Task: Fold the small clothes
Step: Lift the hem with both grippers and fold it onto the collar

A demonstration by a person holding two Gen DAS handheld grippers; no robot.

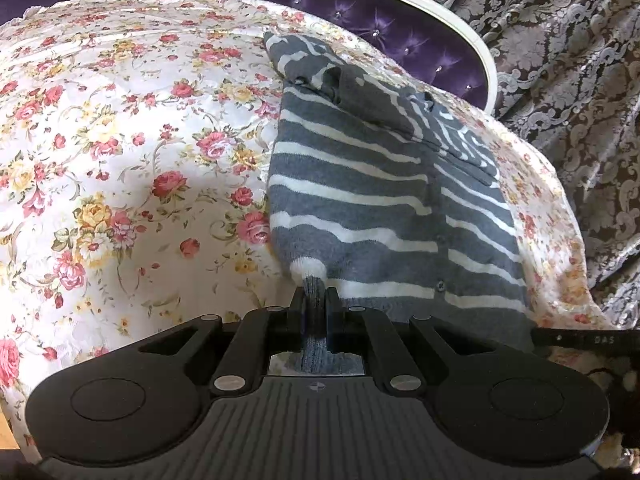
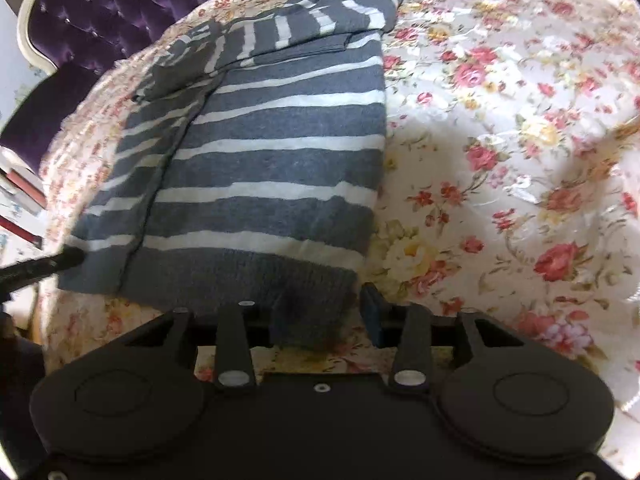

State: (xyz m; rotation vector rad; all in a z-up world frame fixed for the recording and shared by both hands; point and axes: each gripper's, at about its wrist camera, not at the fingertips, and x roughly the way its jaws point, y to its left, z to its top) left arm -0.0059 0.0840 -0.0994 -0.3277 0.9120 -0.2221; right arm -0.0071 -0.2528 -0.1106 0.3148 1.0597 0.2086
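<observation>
A small grey cardigan with white stripes [image 1: 360, 184] lies flat on the floral bedspread [image 1: 120, 140], sleeves folded in over its upper part. My left gripper [image 1: 315, 300] is shut on the near left corner of its hem, with grey knit pinched between the jaws. In the right wrist view the same cardigan [image 2: 272, 152] lies ahead. My right gripper [image 2: 326, 312] is open at the near right corner of the hem; the grey hem lies between the jaws, covering the left finger. The left gripper's tip [image 2: 60, 260] shows at the cardigan's far corner.
A purple tufted headboard [image 1: 360, 12] with a white frame runs behind the bed. Grey patterned curtains [image 1: 560, 60] hang to the right. The bedspread [image 2: 500, 140] stretches wide beside the cardigan. Books or boxes [image 2: 20, 188] sit off the bed's left edge.
</observation>
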